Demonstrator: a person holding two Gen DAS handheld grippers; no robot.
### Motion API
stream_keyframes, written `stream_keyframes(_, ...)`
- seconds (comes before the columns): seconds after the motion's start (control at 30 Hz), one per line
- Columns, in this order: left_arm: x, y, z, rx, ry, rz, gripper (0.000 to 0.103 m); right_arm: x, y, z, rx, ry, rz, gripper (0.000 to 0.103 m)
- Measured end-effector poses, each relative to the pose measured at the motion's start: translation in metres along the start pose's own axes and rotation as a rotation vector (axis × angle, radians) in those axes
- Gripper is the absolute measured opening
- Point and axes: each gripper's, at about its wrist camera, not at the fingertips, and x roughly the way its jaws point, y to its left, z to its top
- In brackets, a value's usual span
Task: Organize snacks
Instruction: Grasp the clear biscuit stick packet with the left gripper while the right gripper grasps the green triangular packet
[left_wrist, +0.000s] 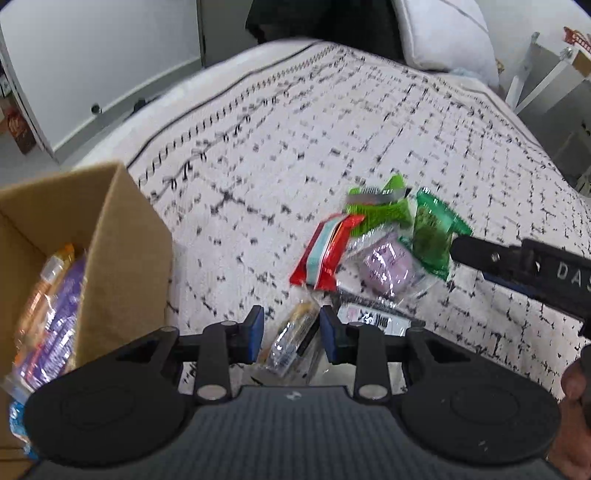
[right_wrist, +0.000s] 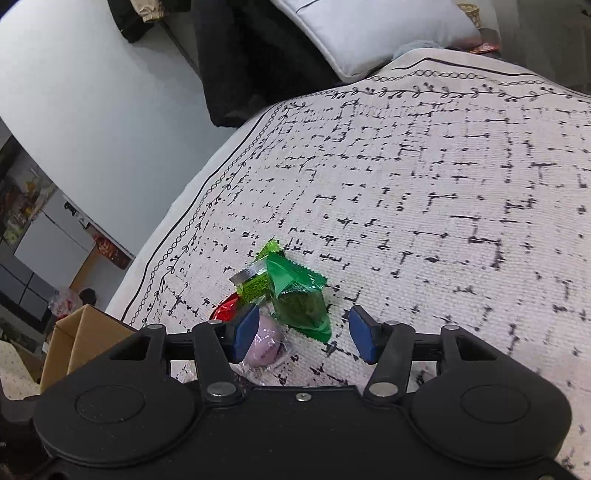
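A pile of snack packets lies on the patterned cloth (left_wrist: 295, 147): a dark green packet (left_wrist: 434, 236), a light green one (left_wrist: 384, 206), a red one (left_wrist: 327, 254) and a clear packet with a purple cake (left_wrist: 388, 264). A clear packet with a yellowish bar (left_wrist: 291, 339) lies between the open fingers of my left gripper (left_wrist: 291, 334). My right gripper (right_wrist: 303, 338) is open just above the dark green packet (right_wrist: 301, 306), next to the purple cake (right_wrist: 264, 345); it also shows in the left wrist view (left_wrist: 517, 266).
An open cardboard box (left_wrist: 122, 240) stands at the left with several snack packets (left_wrist: 55, 314) inside; it also shows in the right wrist view (right_wrist: 85, 336). A grey pillow (right_wrist: 369, 33) lies at the far edge. A barcode-labelled packet (left_wrist: 373, 319) lies by the pile.
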Motion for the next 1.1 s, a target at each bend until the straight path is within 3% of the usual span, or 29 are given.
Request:
stream_keyframes(0.2, 0.005, -0.001, 0.001, 0.011, 0.019, 0.0, 0.032, 0.016, 0.0, 0.002, -0.021, 0.011, -0.013, 0.054)
stream_keyframes(0.3, 0.013, -0.001, 0.0, 0.013, 0.078, -0.009, 0.033, 0.021, 0.001, 0.004, -0.032, 0.004, -0.017, 0.054)
stream_keyframes(0.4, 0.014, -0.004, -0.002, 0.04, 0.071, -0.004, 0.032, 0.023, 0.003, 0.005, -0.046, -0.007, -0.02, 0.054)
stream_keyframes(0.47, 0.014, -0.003, -0.002, 0.028, 0.069, -0.015, 0.027, 0.026, 0.006, 0.005, -0.06, -0.01, -0.018, 0.053)
stream_keyframes(0.57, 0.012, 0.001, -0.002, 0.005, 0.065, -0.024, 0.02, 0.028, 0.009, 0.004, -0.082, 0.0, -0.02, 0.03)
stream_keyframes(0.6, 0.012, 0.002, -0.002, -0.003, 0.063, -0.028, 0.019, 0.027, 0.009, 0.004, -0.084, -0.005, -0.023, 0.028)
stream_keyframes(1.1, -0.057, 0.024, 0.0, -0.103, -0.1, -0.144, 0.018, -0.019, 0.046, 0.008, -0.145, -0.102, 0.016, 0.026)
